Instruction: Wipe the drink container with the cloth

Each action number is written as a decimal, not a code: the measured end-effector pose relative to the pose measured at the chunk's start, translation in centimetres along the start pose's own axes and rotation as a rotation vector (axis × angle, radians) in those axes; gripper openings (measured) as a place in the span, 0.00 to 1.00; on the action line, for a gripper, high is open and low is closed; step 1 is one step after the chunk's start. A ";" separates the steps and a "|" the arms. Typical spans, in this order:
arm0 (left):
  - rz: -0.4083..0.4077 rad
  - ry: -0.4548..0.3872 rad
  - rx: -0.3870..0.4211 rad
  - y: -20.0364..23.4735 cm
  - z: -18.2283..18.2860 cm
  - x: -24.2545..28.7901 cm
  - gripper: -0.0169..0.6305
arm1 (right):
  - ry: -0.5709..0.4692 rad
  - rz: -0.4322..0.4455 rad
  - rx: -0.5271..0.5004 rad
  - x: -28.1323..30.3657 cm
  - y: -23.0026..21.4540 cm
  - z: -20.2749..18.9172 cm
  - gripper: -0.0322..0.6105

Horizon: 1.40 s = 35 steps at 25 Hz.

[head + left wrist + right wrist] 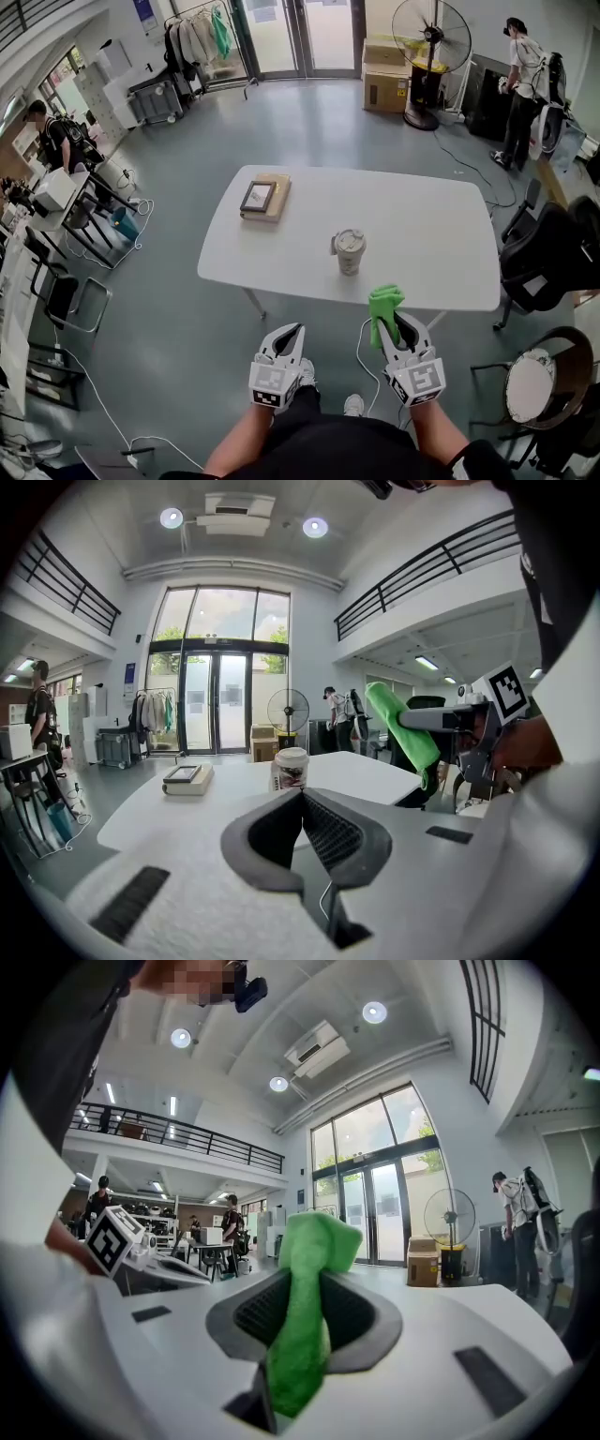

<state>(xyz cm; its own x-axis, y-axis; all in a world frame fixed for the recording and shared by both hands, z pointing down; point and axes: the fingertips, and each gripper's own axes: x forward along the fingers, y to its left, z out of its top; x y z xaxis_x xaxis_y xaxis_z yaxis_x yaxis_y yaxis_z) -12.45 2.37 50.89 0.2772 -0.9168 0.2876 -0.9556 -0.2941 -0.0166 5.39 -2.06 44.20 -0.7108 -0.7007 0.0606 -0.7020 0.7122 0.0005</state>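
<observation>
A lidded paper drink cup (349, 251) stands upright on the white table (422, 225), near its front edge. Both grippers hang in front of the table, short of that edge. My right gripper (392, 321) is shut on a green cloth (384, 304) that sticks up out of its jaws and droops below them (314, 1241). My left gripper (291, 332) is shut with nothing between its pads. In the left gripper view the cup (290, 769) stands straight ahead beyond the jaw tips, and the cloth (403, 726) shows to the right.
A thick book with a framed picture on it (264, 198) lies at the table's far left. Black chairs (548, 258) and a round stool (530, 384) stand to the right. A floor fan (429, 37) and boxes stand far behind. People stand at the room's edges.
</observation>
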 end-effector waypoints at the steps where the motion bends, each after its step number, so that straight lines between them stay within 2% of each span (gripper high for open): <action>1: -0.012 -0.007 0.003 0.6 0.2 0.6 0.05 | 0.002 -0.008 -0.006 0.9 -0.1 0.0 0.21; 10: -0.107 -0.041 0.012 7.5 2.5 4.2 0.05 | 0.000 -0.077 -0.059 8.9 0.4 1.9 0.21; 20: -0.229 -0.040 0.036 11.5 2.5 8.1 0.05 | 0.052 -0.173 -0.119 14.4 -0.1 0.1 0.21; 26: -0.270 -0.030 0.049 12.7 2.6 9.7 0.05 | 0.106 -0.169 -0.189 16.8 0.0 -1.1 0.21; 30: -0.279 -0.012 0.045 13.0 2.1 10.8 0.05 | 0.141 -0.151 -0.283 18.0 0.4 -1.8 0.21; 35: -0.290 0.006 0.012 13.0 0.9 11.4 0.05 | 0.217 -0.086 -0.495 19.1 1.2 -3.3 0.21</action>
<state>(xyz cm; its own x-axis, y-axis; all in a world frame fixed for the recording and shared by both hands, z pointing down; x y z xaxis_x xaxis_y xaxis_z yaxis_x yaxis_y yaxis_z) -21.56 -12.16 53.10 0.5379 -0.7925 0.2873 -0.8354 -0.5469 0.0555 -8.89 -14.43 48.64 -0.5899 -0.7696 0.2444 -0.6154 0.6245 0.4810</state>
